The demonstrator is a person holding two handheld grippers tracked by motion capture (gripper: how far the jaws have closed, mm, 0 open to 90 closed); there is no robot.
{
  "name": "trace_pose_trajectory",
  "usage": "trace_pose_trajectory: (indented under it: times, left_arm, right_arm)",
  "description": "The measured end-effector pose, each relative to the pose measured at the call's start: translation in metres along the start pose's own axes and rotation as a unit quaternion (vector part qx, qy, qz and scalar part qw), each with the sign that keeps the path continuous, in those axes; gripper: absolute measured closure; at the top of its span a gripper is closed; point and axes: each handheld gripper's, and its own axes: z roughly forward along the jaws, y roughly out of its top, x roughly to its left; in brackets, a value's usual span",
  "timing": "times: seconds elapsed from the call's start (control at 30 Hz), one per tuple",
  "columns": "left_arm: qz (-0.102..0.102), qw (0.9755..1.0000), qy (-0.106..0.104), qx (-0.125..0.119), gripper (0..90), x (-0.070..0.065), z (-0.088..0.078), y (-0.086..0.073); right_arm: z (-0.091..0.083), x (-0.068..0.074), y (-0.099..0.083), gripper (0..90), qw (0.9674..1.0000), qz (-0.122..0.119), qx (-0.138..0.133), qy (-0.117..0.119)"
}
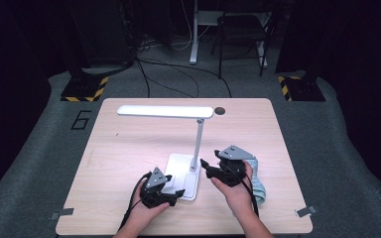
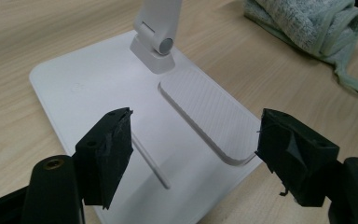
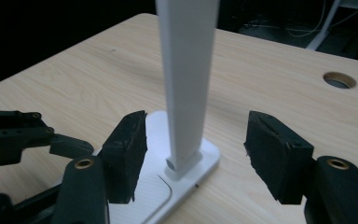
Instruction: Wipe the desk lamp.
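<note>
A white desk lamp stands on the wooden table (image 1: pixel 124 148), with a flat square base (image 1: pixel 180 166), a thin upright stem (image 1: pixel 198 141) and a long head (image 1: pixel 164 111) stretched to the left. My left gripper (image 1: pixel 175 197) hovers at the base's near edge. Its jaws are open over the base (image 2: pixel 98 88), close to a ribbed inset pad (image 2: pixel 209 112). My right gripper (image 1: pixel 206 168) sits just right of the stem, jaws open. The stem (image 3: pixel 186 70) rises ahead between them, untouched. The left gripper (image 3: pixel 23 135) also appears at the left of the right gripper view.
A crumpled pale green towel (image 1: pixel 259 184) lies on the table beside my right hand, also seen in the left gripper view (image 2: pixel 307 23). A round cable hole (image 1: pixel 220 110) is at the table's far edge. Chairs, cables and stands occupy the dark floor beyond.
</note>
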Motion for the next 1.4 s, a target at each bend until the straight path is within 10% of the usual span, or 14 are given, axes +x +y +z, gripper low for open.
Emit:
trace_pose_trajectory:
  times: [0.73,1.4]
  left_arm:
    - [-0.037,0.9988,0.026,-0.016,26.9,0.026,-0.012,-0.001]
    - [-0.035,0.9981,0.050,-0.007,27.2,0.039,-0.015,-0.004]
  right_arm:
    - [0.046,0.017,0.030,57.4,0.9990,-0.008,-0.007,-0.043]
    - [0.049,0.024,0.037,62.9,0.9995,-0.031,0.005,-0.006]
